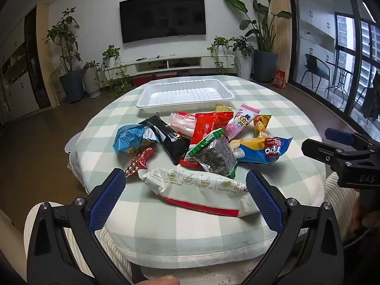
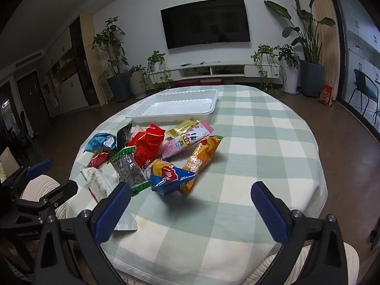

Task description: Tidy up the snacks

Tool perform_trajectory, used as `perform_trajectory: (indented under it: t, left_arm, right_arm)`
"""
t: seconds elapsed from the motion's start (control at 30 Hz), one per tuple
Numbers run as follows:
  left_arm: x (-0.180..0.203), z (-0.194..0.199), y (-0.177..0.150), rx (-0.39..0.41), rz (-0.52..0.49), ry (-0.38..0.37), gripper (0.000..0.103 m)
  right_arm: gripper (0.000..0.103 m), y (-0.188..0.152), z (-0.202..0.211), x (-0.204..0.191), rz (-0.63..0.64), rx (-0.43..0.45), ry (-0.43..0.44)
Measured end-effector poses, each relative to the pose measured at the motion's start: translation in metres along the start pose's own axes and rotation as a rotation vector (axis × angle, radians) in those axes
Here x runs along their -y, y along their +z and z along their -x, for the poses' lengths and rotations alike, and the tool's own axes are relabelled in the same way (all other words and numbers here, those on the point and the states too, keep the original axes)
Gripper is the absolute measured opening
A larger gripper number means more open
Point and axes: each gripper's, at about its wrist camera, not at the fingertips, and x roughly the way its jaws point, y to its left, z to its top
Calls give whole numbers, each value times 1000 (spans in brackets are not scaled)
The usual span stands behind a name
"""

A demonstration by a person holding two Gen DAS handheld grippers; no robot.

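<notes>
A pile of snack packets lies on a green-and-white checked table (image 1: 273, 109). It holds a long white and red packet (image 1: 201, 190), a clear seed bag (image 1: 215, 155), a black packet (image 1: 168, 140), a red packet (image 1: 209, 123), a blue Tipo cake pack (image 1: 263, 150) and several more. An empty white tray (image 1: 185, 93) sits behind the pile. My left gripper (image 1: 185, 187) is open, its fingers on either side of the white and red packet, above the table's near edge. My right gripper (image 2: 190, 201) is open and empty over bare cloth right of the pile (image 2: 154, 152). The tray also shows in the right wrist view (image 2: 175, 105).
The round table's near edge (image 2: 190, 266) is close to both grippers. Behind stand a TV cabinet (image 1: 175, 63), a wall TV (image 1: 163, 16) and potted plants (image 1: 71, 80). A glass balcony door (image 1: 332, 47) is at the right.
</notes>
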Motion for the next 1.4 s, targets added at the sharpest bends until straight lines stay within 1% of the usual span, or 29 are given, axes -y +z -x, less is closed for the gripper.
perform_trajectory:
  t: [0.27, 1.4]
  left_arm:
    - [-1, -1, 0, -11, 6, -5, 103]
    - [-3, -1, -4, -10, 11, -8, 103]
  right_arm:
    - [103, 0, 0, 0, -2, 0, 2]
    - [103, 0, 1, 0, -1, 4, 1]
